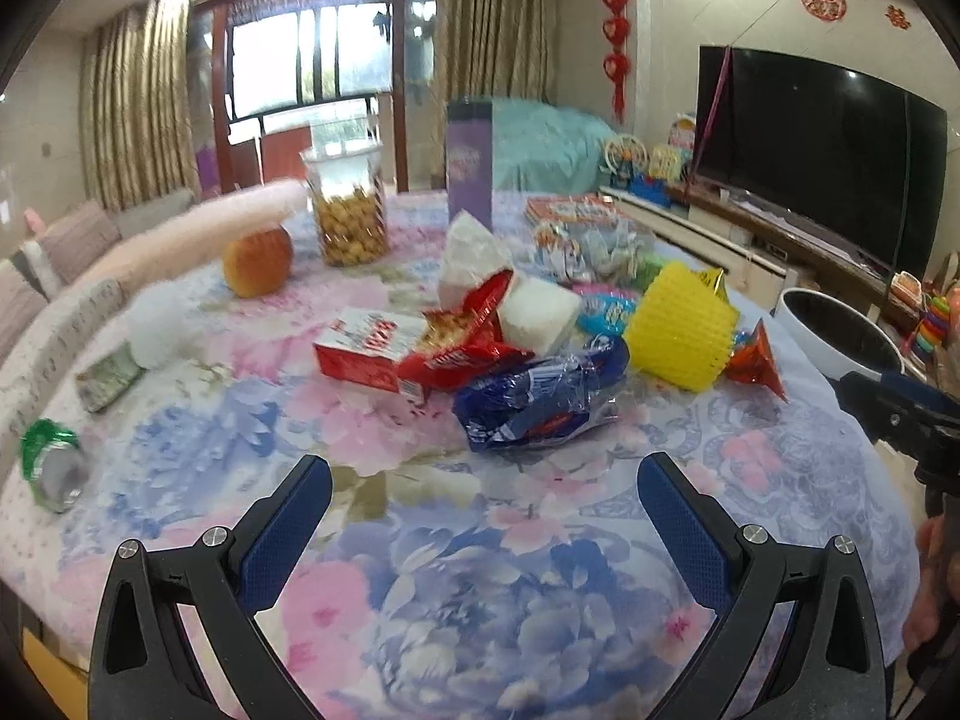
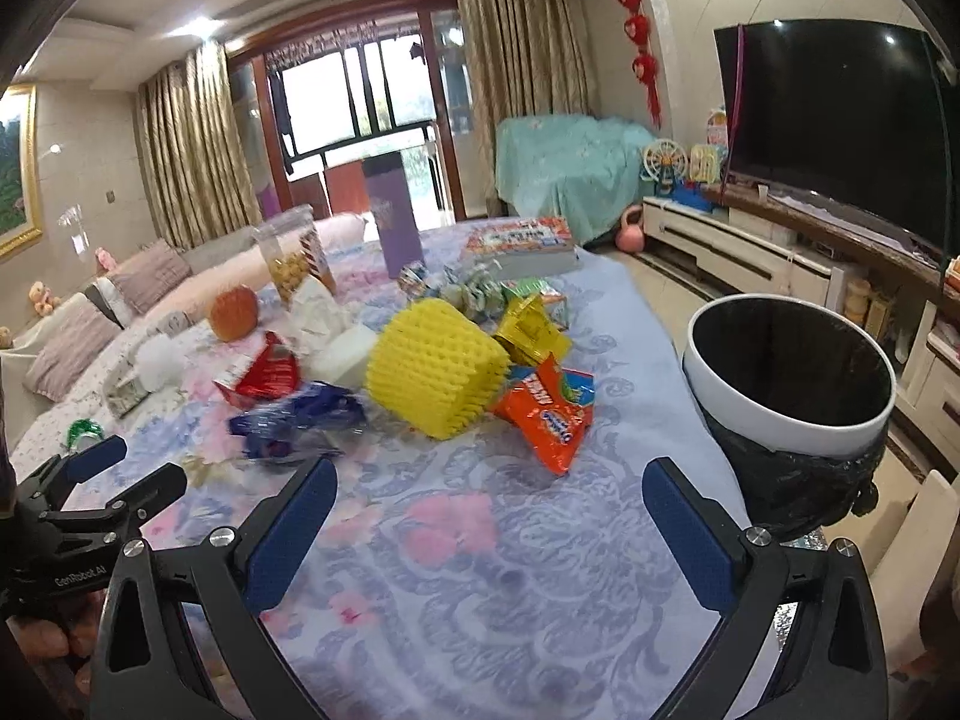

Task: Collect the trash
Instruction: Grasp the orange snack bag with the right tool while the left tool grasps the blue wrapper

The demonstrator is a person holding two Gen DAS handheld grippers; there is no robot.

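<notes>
Both grippers, left [image 1: 483, 489] and right [image 2: 489, 495], hover wide open and empty over the table [image 1: 480, 570]; the blue wrapper [image 1: 534, 396] (long axis running left-right) lies just ahead, beside the yellow sleeve [image 2: 435, 369], bin [image 2: 786, 384] at right

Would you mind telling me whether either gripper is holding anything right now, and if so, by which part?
Nothing is held. The left gripper and the right gripper are both open and empty above the tablecloth, short of the trash pile.
</notes>
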